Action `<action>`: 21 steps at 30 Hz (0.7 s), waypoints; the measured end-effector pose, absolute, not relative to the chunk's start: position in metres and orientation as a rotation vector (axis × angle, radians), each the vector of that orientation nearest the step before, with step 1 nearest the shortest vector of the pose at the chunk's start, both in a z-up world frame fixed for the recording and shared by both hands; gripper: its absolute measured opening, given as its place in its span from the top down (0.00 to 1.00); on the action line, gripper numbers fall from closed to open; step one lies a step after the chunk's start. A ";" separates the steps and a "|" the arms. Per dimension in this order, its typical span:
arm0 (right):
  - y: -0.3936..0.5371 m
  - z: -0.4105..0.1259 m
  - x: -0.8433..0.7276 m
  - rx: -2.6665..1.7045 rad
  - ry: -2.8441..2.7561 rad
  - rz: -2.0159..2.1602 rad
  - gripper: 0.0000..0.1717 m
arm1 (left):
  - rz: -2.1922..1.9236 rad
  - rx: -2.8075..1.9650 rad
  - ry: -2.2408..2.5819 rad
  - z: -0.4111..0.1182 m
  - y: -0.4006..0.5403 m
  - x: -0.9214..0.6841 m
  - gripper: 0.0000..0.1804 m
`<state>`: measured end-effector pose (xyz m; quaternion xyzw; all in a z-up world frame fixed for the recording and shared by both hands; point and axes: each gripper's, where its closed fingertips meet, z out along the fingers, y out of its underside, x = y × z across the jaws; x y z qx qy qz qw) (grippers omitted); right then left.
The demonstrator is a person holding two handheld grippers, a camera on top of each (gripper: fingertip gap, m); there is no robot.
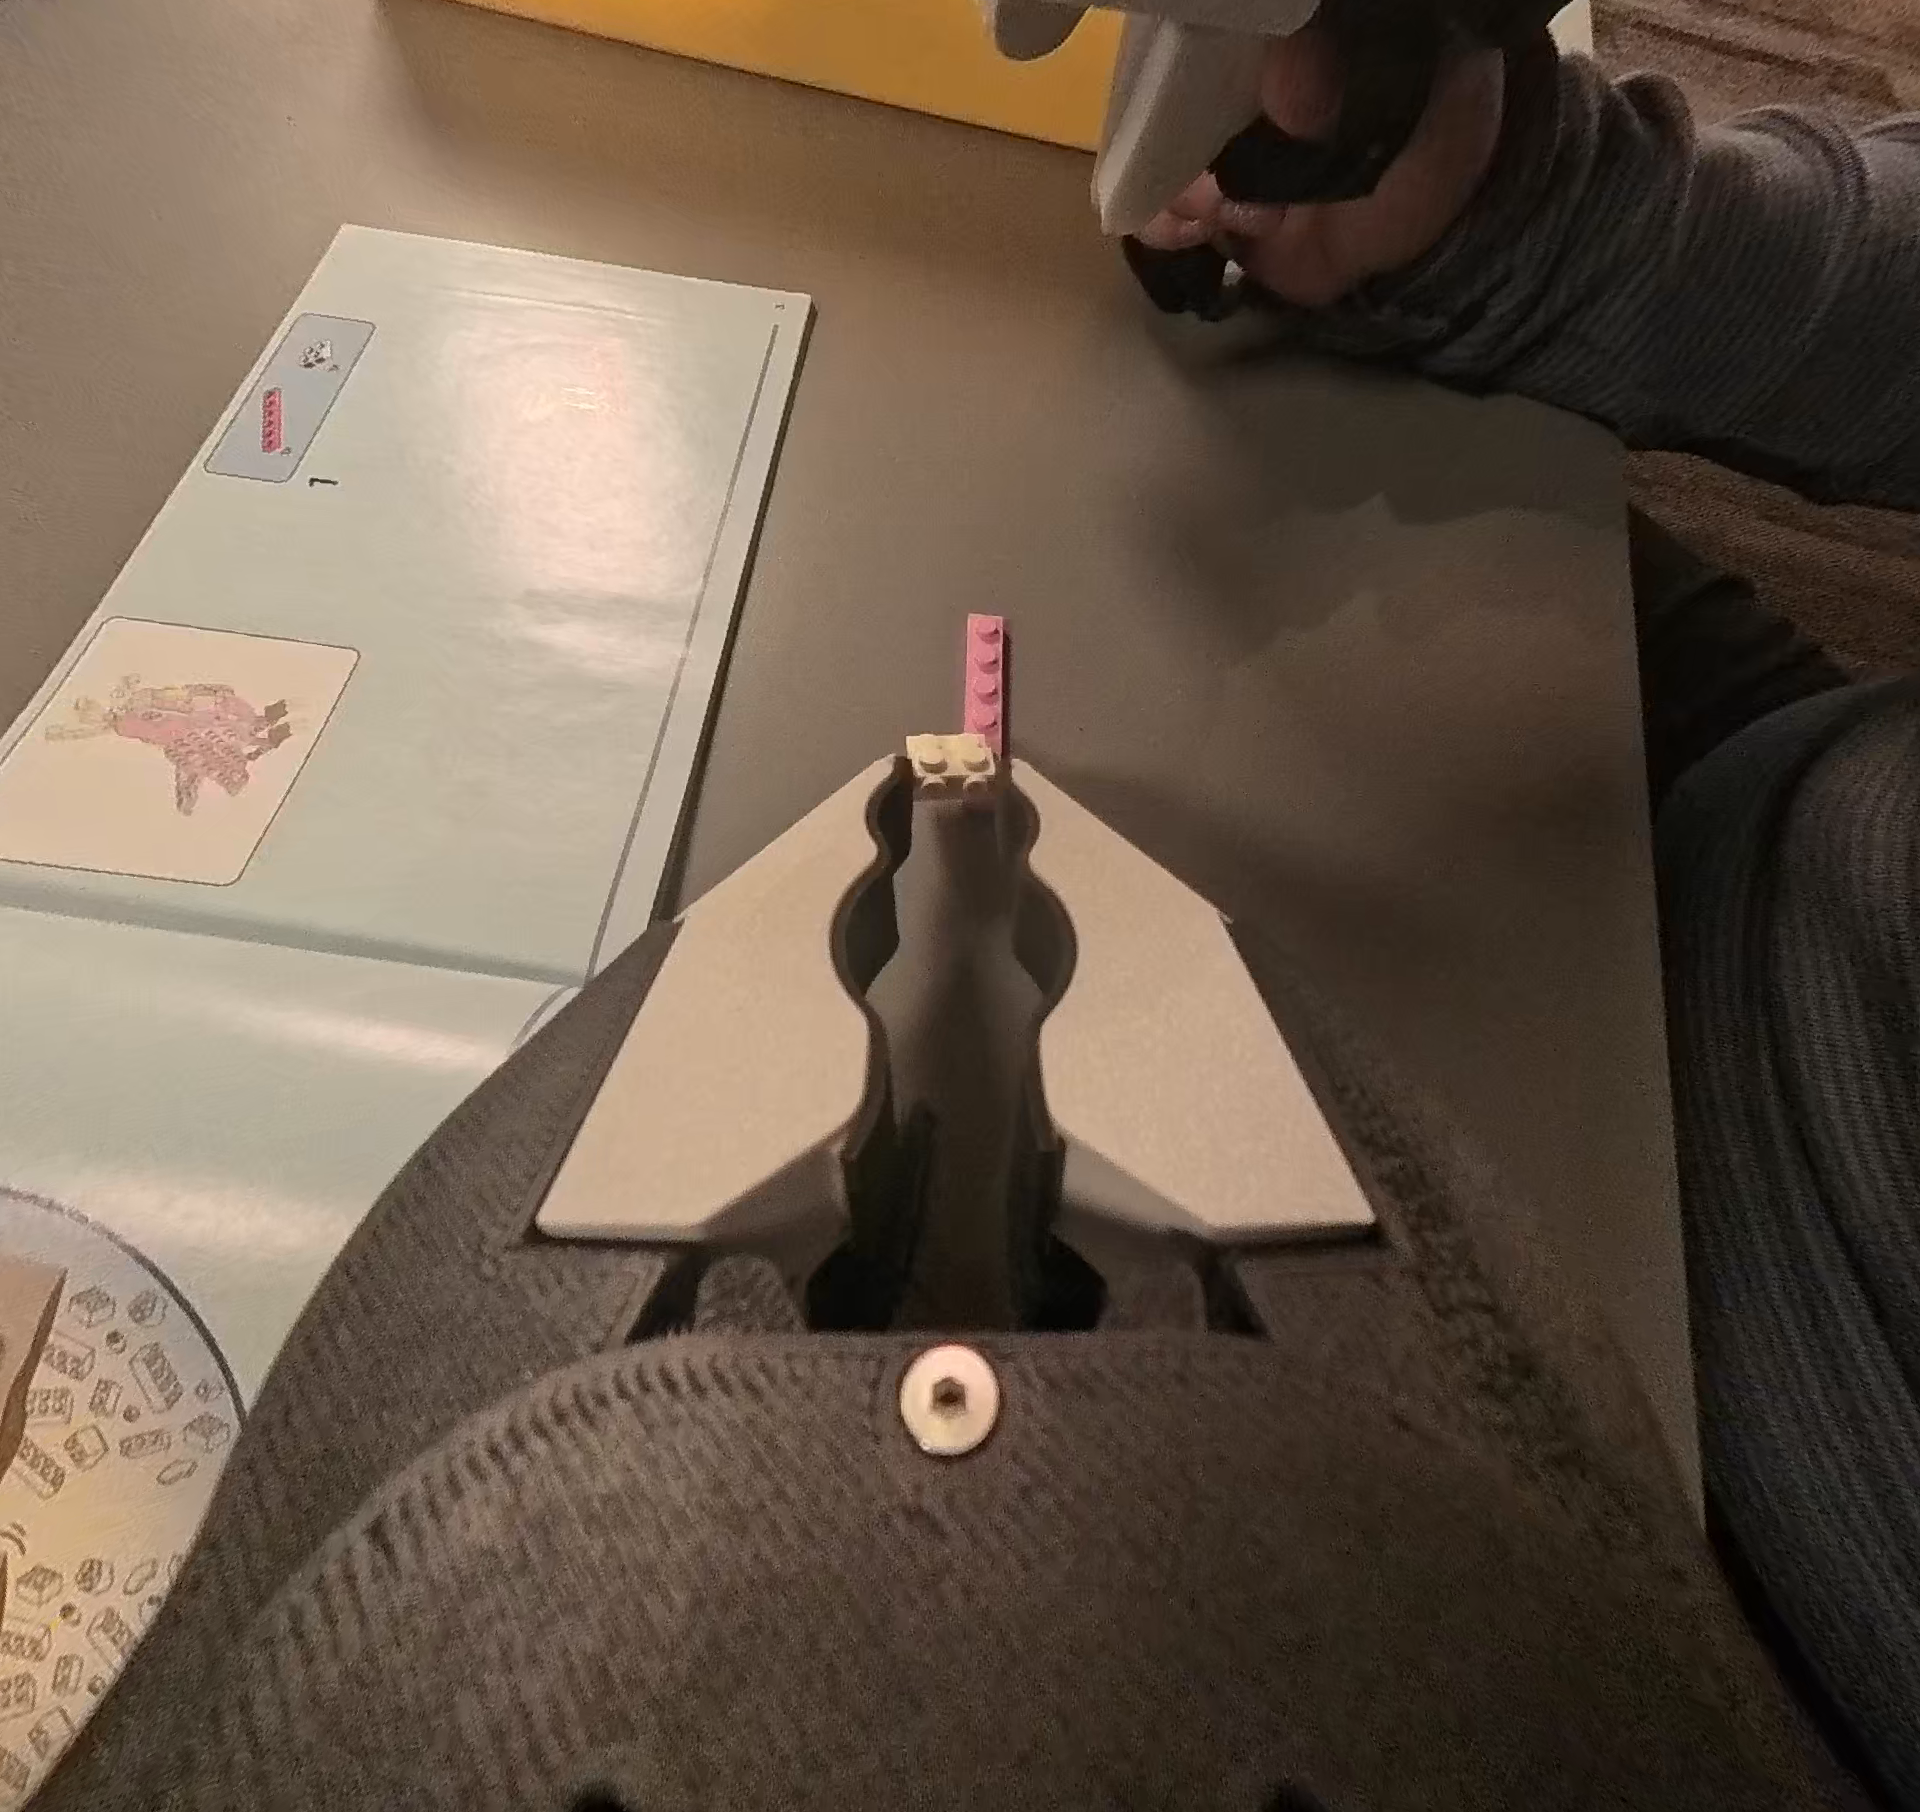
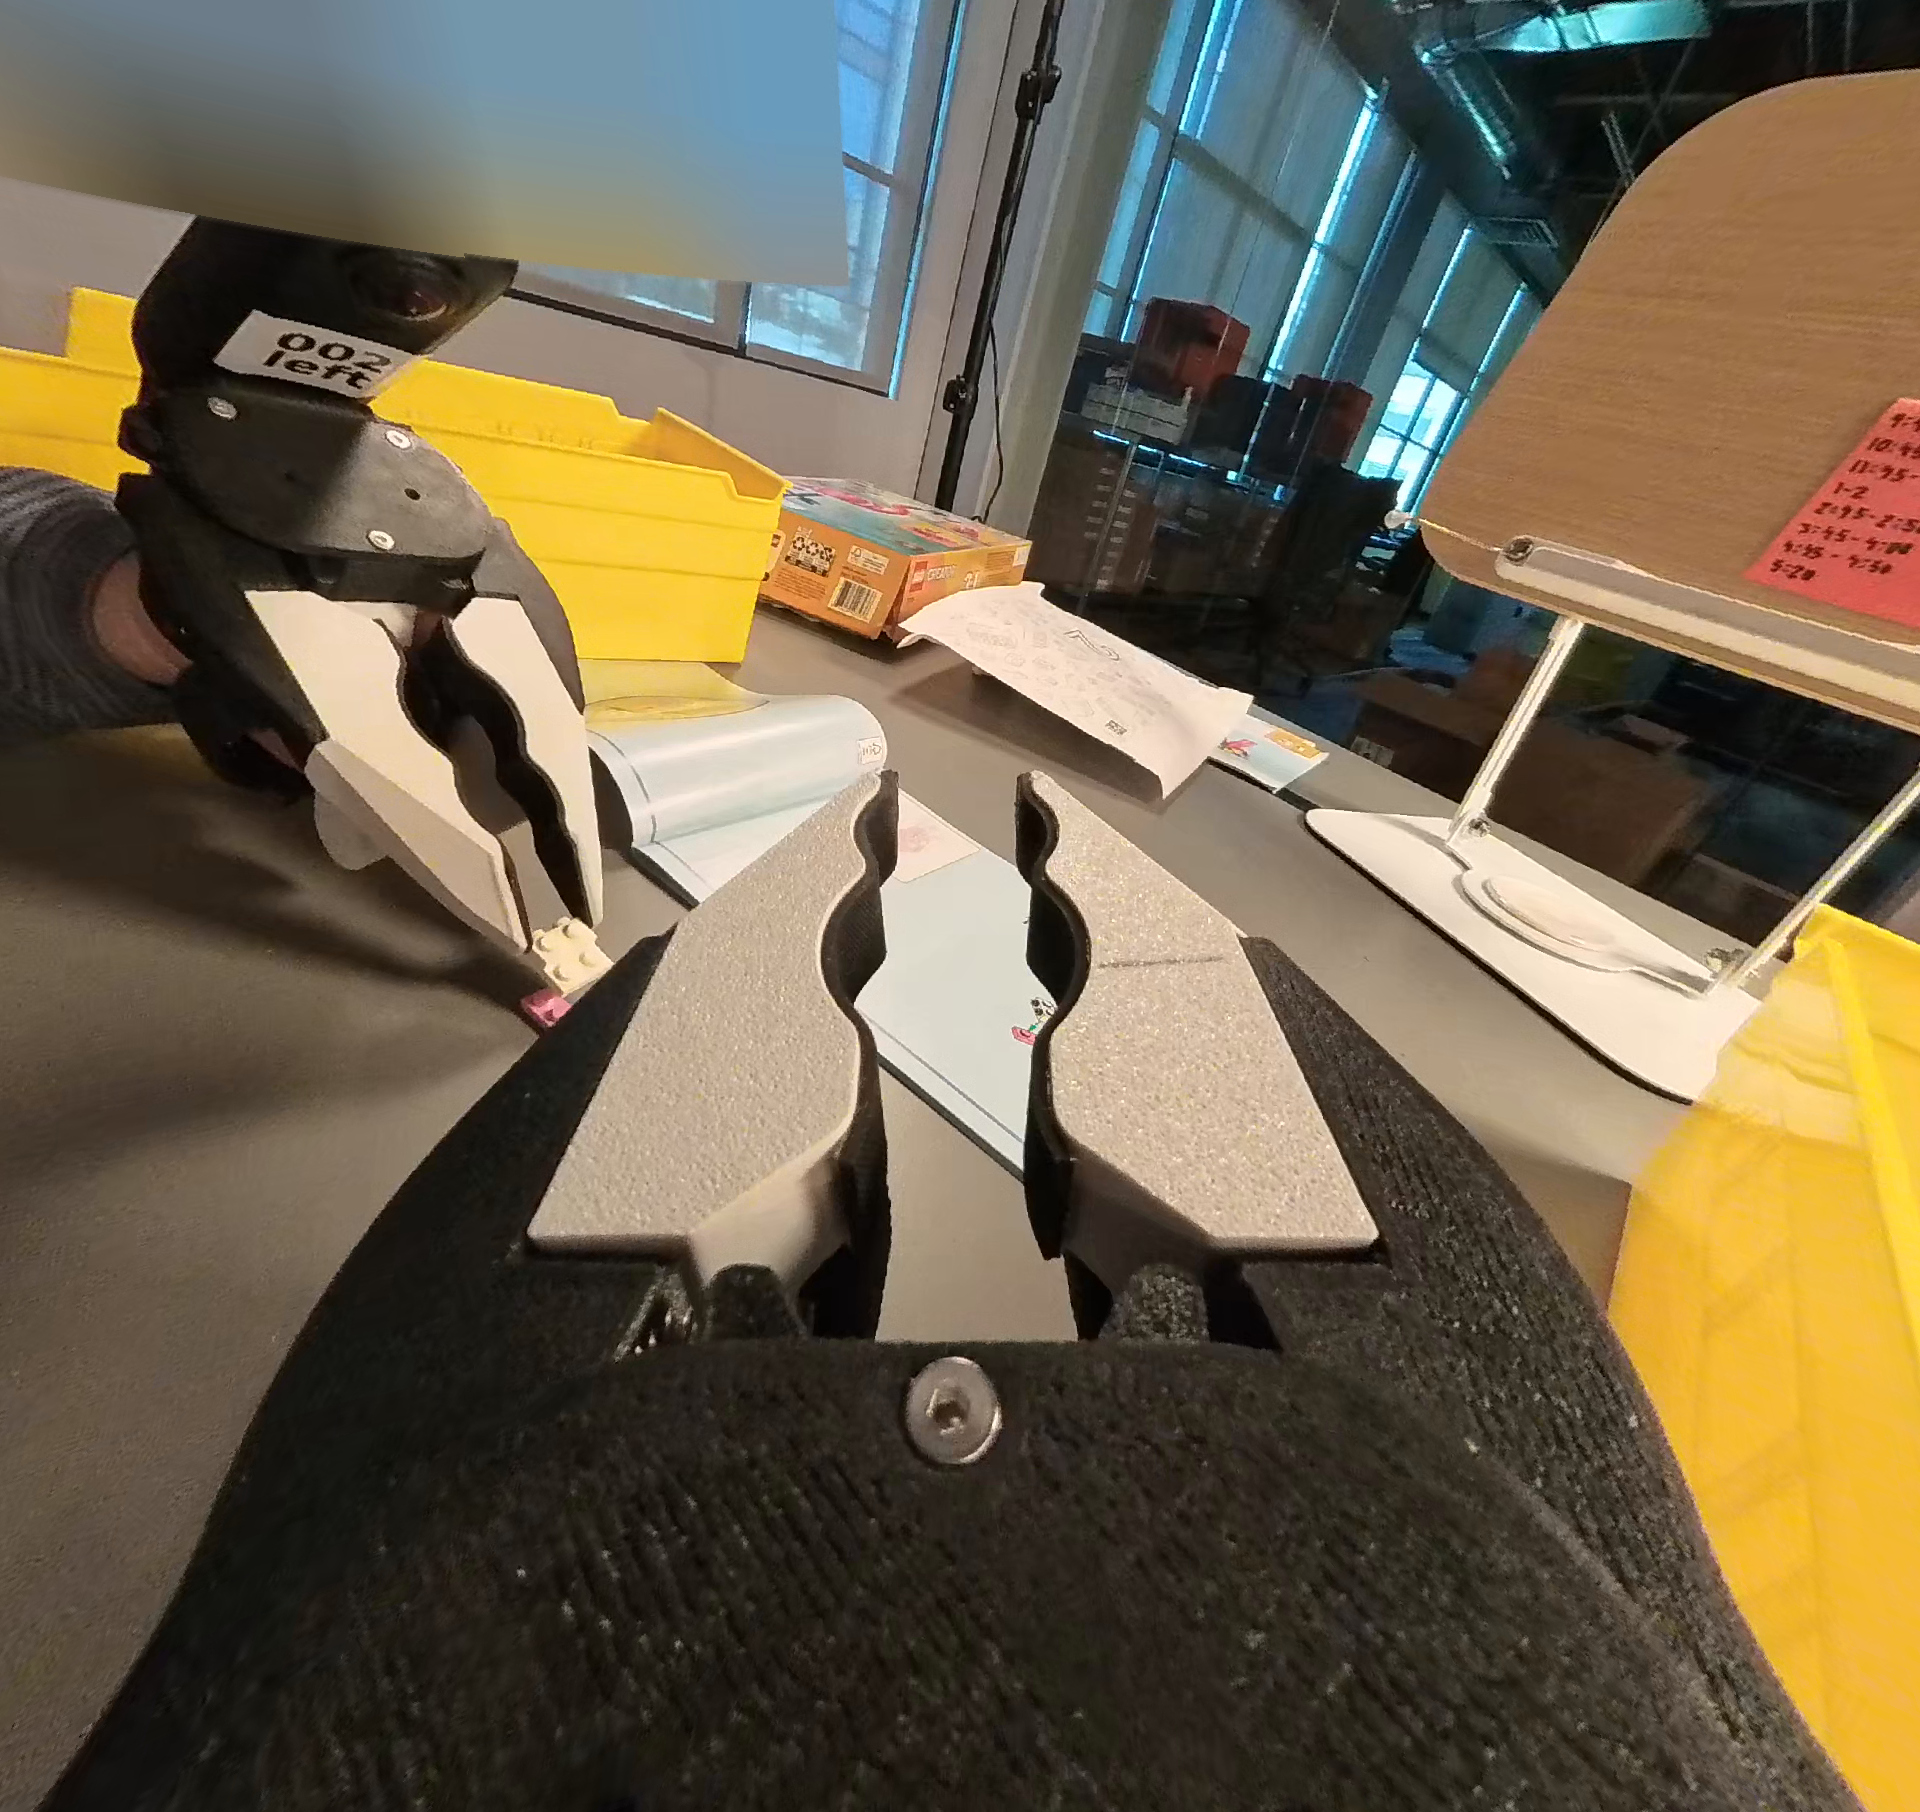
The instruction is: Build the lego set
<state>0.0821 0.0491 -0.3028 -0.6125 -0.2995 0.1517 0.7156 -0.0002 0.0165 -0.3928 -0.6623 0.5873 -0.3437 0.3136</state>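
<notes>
My left gripper (image 1: 956, 777) is shut on a small cream studded brick (image 1: 956, 763), pinched at the fingertips. The brick is over the near end of a pink four-stud plate (image 1: 987, 671) that lies on the dark table (image 1: 1247, 515). I cannot tell whether the two are joined. The right wrist view shows the same grasp: the left gripper (image 2: 551, 915) holds the cream brick (image 2: 568, 950) just above the pink plate (image 2: 545, 1010). My right gripper (image 2: 954, 796) is open and empty, raised above an open light-blue instruction booklet (image 2: 966, 1014).
The booklet (image 1: 468, 567) lies left of the bricks. A yellow bin (image 2: 623, 536) stands behind, another (image 2: 1787, 1243) at right. A toy box (image 2: 894, 557), a printed sheet (image 2: 1081, 682) and a white-based stand (image 2: 1507, 910) sit farther back. A person's sleeve (image 1: 1662, 287) rests at right. Left tips to right tips: about 12 centimeters.
</notes>
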 end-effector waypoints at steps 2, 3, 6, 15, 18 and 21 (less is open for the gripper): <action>0.049 -0.303 0.082 -1.356 -0.666 0.335 0.88 | -0.905 -1.747 1.548 -0.393 0.016 0.000 0.92; 0.049 -0.303 0.082 -1.356 -0.667 0.334 0.88 | -0.905 -1.747 1.549 -0.393 0.016 0.000 0.92; 0.049 -0.303 0.081 -1.357 -0.670 0.334 0.88 | -0.901 -1.748 1.552 -0.393 0.016 0.000 0.92; 0.049 -0.304 0.081 -1.358 -0.674 0.333 0.88 | -0.790 -1.789 1.539 -0.401 0.029 -0.008 0.92; 0.048 -0.304 0.079 -1.358 -0.684 0.330 0.88 | -0.750 -1.799 1.551 -0.404 0.031 -0.010 0.92; 0.047 -0.306 0.077 -1.362 -0.705 0.336 0.88 | -0.751 -1.808 1.557 -0.406 0.031 -0.010 0.92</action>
